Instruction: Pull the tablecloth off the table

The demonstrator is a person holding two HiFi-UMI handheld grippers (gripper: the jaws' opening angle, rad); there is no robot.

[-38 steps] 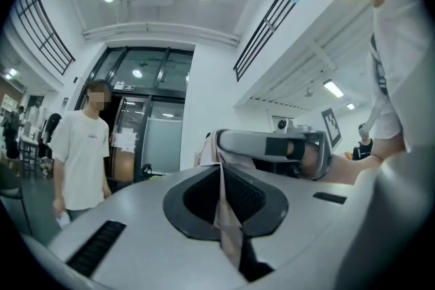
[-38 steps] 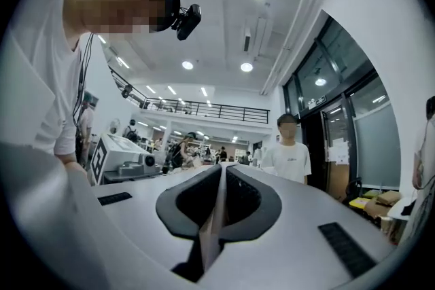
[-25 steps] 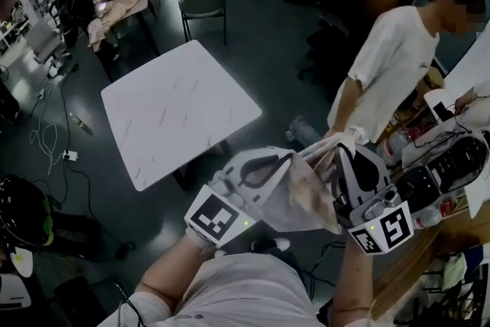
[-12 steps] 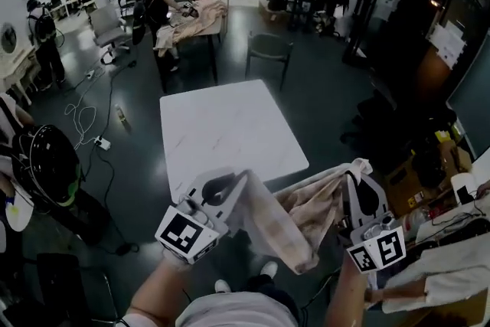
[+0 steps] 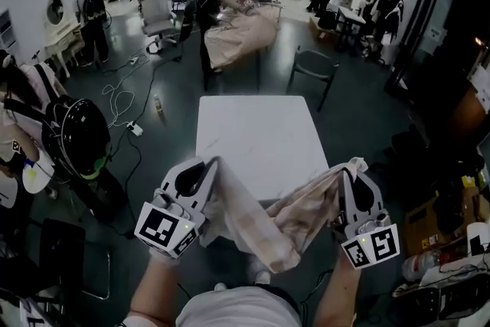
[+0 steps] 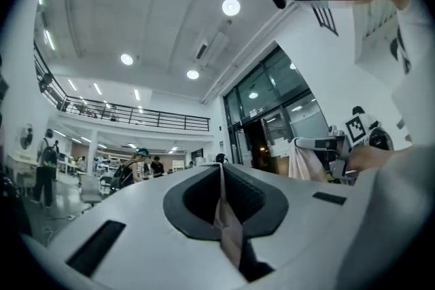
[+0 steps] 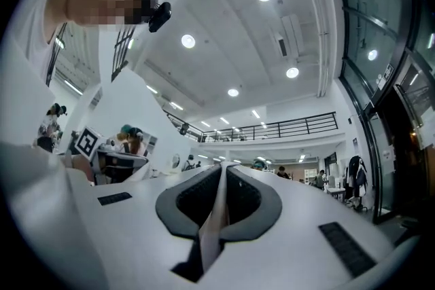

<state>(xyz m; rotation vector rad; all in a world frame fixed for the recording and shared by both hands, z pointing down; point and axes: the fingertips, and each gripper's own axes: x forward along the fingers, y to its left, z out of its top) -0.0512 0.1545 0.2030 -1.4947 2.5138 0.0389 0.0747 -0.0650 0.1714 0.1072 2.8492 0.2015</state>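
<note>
A beige tablecloth (image 5: 285, 224) hangs crumpled between my two grippers, off the white square table (image 5: 256, 140), whose top is bare. My left gripper (image 5: 211, 161) is shut on one edge of the cloth, at the table's near left corner. My right gripper (image 5: 354, 167) is shut on the other edge, to the right of the table's near side. In the left gripper view a thin fold of tablecloth (image 6: 228, 231) is pinched between the closed jaws. The right gripper view shows the same, a strip of tablecloth (image 7: 211, 231) clamped in the jaws. Both grippers point upward toward the ceiling.
A grey chair (image 5: 313, 70) stands behind the table. Farther back a person (image 5: 218, 0) works at another table draped in cloth (image 5: 239, 34). A black helmet (image 5: 76, 135) and bags sit at the left. Cables (image 5: 126, 99) trail on the floor.
The head view has swung left, so the table now lies straight ahead. Both grippers kept their hold on the cloth and now stand wider apart, with the cloth sagging between them.
</note>
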